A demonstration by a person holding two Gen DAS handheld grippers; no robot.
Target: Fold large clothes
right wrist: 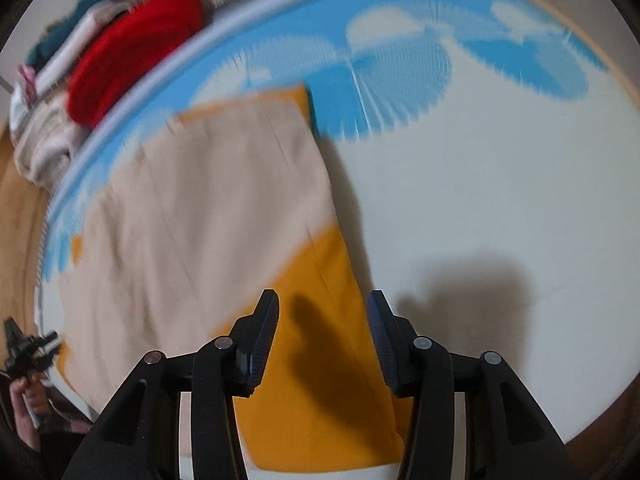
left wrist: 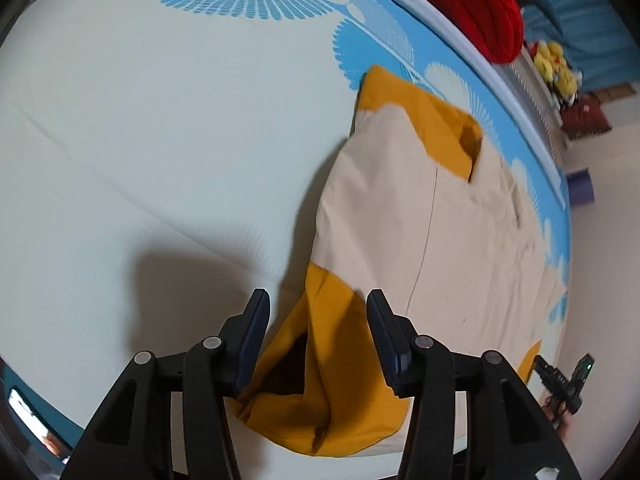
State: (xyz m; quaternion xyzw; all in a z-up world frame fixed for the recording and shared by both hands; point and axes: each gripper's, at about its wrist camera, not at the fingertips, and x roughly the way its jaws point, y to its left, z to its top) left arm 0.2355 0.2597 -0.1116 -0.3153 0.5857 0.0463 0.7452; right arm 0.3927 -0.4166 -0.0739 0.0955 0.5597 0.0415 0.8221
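A beige garment [left wrist: 440, 240] with mustard-yellow sleeves lies flat on a pale bed sheet [left wrist: 160, 140] with a blue fan print. In the left wrist view my left gripper [left wrist: 318, 304] is open, its fingers either side of a crumpled mustard sleeve [left wrist: 320, 392] just above the cloth. In the right wrist view the same garment [right wrist: 200, 220] shows, blurred. My right gripper [right wrist: 324, 304] is open above another mustard sleeve [right wrist: 320, 380], holding nothing. The other gripper shows at the right edge of the left wrist view [left wrist: 560, 380] and the left edge of the right wrist view [right wrist: 28, 352].
A red folded cloth [left wrist: 472, 4] lies on a pile beyond the bed's edge; it also shows in the right wrist view [right wrist: 132, 52] beside white and beige folded laundry [right wrist: 44, 140]. Yellow soft toys [left wrist: 556, 68] sit by the wall.
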